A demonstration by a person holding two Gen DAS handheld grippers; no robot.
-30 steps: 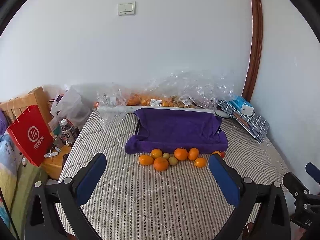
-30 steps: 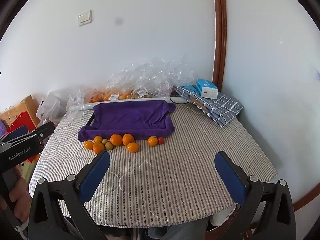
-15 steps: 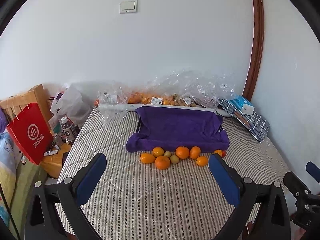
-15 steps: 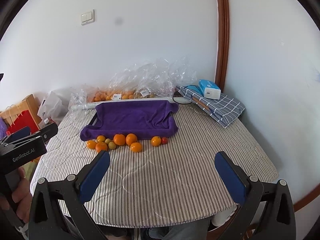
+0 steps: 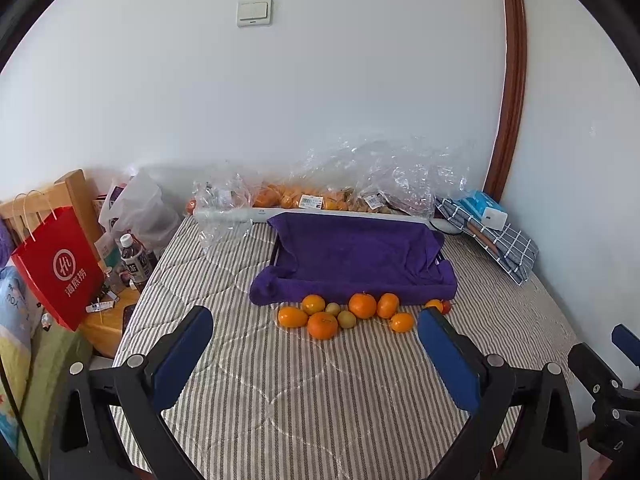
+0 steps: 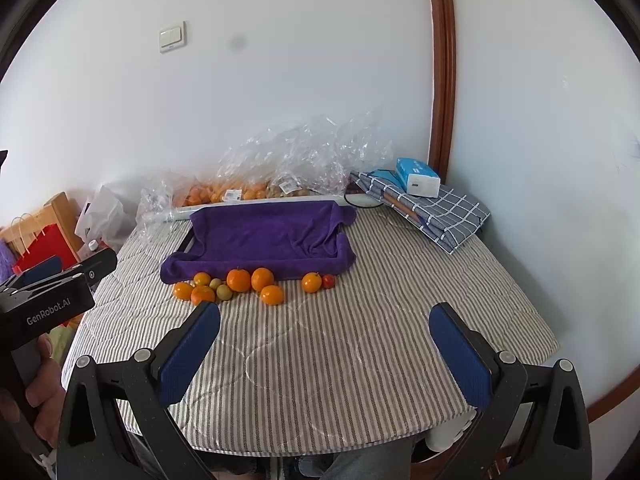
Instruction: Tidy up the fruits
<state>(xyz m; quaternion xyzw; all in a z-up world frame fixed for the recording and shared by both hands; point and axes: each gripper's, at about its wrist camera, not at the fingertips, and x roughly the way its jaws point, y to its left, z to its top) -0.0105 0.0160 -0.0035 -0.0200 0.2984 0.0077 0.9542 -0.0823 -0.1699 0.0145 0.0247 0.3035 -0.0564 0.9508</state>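
Left gripper [image 5: 314, 342]: blue-padded fingers spread wide, holding nothing, low in frame | Right gripper [image 6: 325, 340]: likewise wide apart, holding nothing | Cluster of round orange and small green fruits [image 5: 348, 315]: centre frame on striped tablecloth [image 5: 320, 400], touching folded purple towel's [image 5: 356, 258] front edge.

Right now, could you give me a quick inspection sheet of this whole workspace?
Surface: grey striped quilted tablecloth.
Job's things: loose orange and green fruits lined up before a purple towel-draped tray; small red tomato at the row's end.
Clutter: clear plastic fruit bags, checked cloth, blue tissue pack.
Grippers: left gripper and right gripper open, empty.
Cables: nothing seen.
Surroundings: white wall, red paper bag.
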